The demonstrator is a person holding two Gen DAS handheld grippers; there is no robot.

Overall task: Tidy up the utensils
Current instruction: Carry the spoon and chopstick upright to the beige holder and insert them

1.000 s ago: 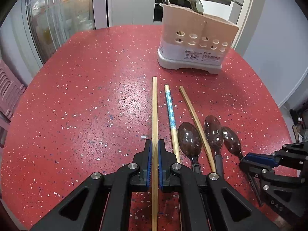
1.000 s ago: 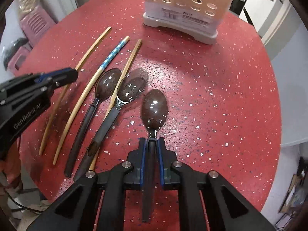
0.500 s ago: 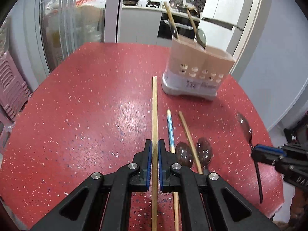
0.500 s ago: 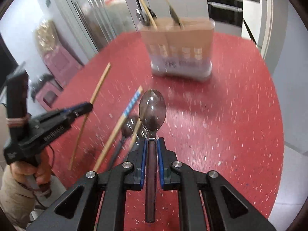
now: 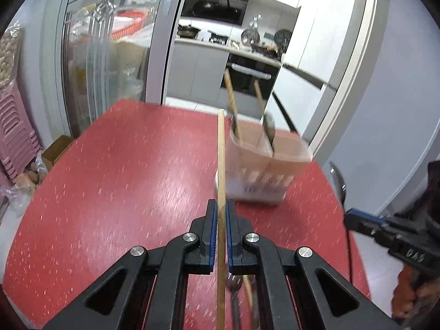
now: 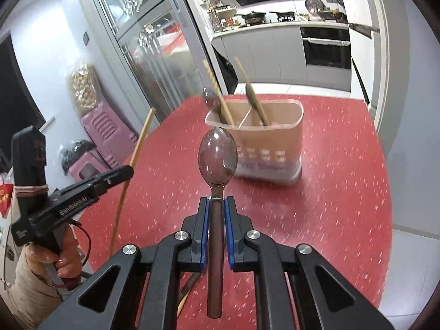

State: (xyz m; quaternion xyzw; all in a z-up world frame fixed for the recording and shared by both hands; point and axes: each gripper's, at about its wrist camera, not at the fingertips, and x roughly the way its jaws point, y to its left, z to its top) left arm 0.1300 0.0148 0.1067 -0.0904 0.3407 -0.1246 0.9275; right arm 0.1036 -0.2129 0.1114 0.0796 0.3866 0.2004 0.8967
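Observation:
My left gripper (image 5: 220,206) is shut on a plain wooden chopstick (image 5: 221,159) and holds it above the red table, pointing at the utensil holder (image 5: 264,170). My right gripper (image 6: 217,203) is shut on the handle of a dark brown spoon (image 6: 217,156), lifted, its bowl in front of the holder (image 6: 272,140). The beige two-compartment holder has chopsticks and a spoon standing in it. Below the left gripper, a spoon (image 5: 233,286) and a chopstick (image 5: 249,288) lie on the table. The right gripper also shows in the left wrist view (image 5: 349,218), and the left gripper in the right wrist view (image 6: 128,170).
The round red speckled table (image 5: 123,178) ends close behind the holder. Pink stools (image 6: 107,134) and glass sliding doors (image 5: 104,63) stand to the left. A kitchen with an oven (image 6: 324,49) lies behind.
Both grippers have risen further from the table and tilted up with their utensils. The holder now sits nearer the middle of both views; the utensils left on the table have dropped out of sight.

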